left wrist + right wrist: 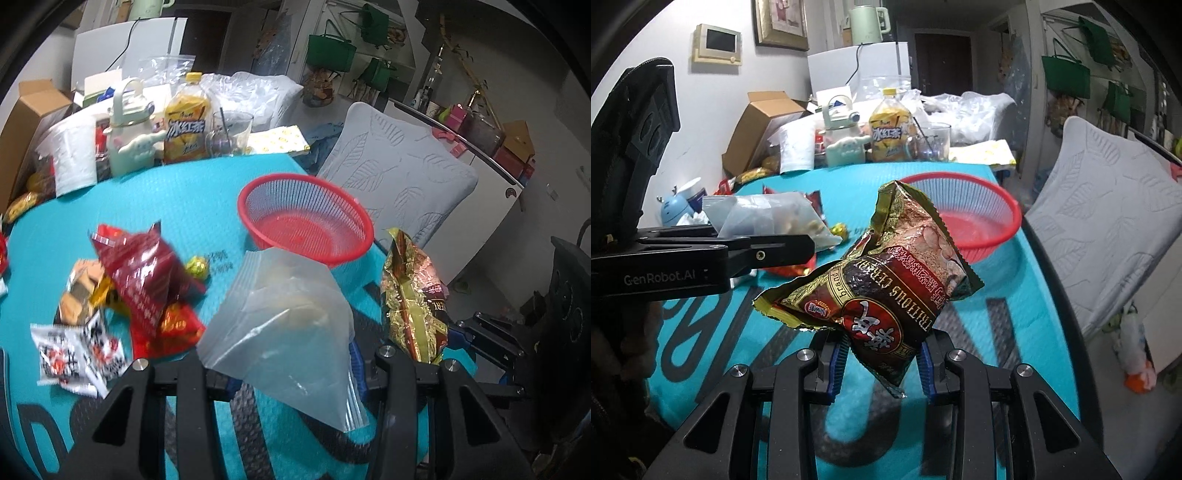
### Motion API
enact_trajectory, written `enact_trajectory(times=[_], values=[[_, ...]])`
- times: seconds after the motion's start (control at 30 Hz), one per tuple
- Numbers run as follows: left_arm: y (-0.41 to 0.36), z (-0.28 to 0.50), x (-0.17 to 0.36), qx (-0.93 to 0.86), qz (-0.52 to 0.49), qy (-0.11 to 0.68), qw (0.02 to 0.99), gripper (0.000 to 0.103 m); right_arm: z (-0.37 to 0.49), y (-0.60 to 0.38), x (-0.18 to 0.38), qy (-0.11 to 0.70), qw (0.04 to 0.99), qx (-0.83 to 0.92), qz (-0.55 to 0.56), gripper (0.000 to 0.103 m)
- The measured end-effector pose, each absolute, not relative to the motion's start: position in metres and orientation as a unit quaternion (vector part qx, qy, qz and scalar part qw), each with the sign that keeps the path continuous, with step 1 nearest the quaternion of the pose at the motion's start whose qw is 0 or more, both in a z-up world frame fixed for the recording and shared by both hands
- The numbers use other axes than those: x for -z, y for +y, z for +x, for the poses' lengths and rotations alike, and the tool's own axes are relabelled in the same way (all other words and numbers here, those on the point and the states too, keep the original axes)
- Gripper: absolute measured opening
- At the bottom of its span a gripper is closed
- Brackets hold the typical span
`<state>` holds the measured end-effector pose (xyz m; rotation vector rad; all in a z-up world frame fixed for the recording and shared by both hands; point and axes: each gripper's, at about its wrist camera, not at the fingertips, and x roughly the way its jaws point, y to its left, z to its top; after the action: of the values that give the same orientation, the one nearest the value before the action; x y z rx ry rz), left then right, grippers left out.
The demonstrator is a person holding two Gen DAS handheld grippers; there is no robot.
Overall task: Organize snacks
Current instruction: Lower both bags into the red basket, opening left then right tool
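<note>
My left gripper (291, 373) is shut on a clear zip bag (284, 325) with pale snacks inside, held above the turquoise mat (199, 206); the bag also shows in the right wrist view (768, 218). My right gripper (882, 363) is shut on a gold and dark red cereal packet (882, 280), held in the air short of the empty red basket (993, 225). The packet shows at the right of the left wrist view (413, 299), and the basket (306, 218) sits just beyond the bag. A pile of loose snack packets (140, 280) lies at the left.
A yellow iced-tea bottle (186, 122), a pale kettle-shaped bottle (129, 136), a glass (231, 133) and a white bag (72, 158) stand along the mat's far edge. A grey cushioned chair (399, 173) is right of the table. A cardboard box (757, 129) sits far left.
</note>
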<state>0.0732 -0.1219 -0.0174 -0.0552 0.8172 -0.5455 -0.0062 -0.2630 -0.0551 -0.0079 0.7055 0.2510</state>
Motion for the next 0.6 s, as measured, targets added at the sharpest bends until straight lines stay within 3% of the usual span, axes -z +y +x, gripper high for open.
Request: enact_trajectory(times=[0.6], values=[[-0.162, 0.146, -0.017, 0.265, 0.013, 0.35, 0.898, 0.044, 0.07, -0.291, 0.027, 0.324, 0.938, -0.121, -0.019, 0.032]])
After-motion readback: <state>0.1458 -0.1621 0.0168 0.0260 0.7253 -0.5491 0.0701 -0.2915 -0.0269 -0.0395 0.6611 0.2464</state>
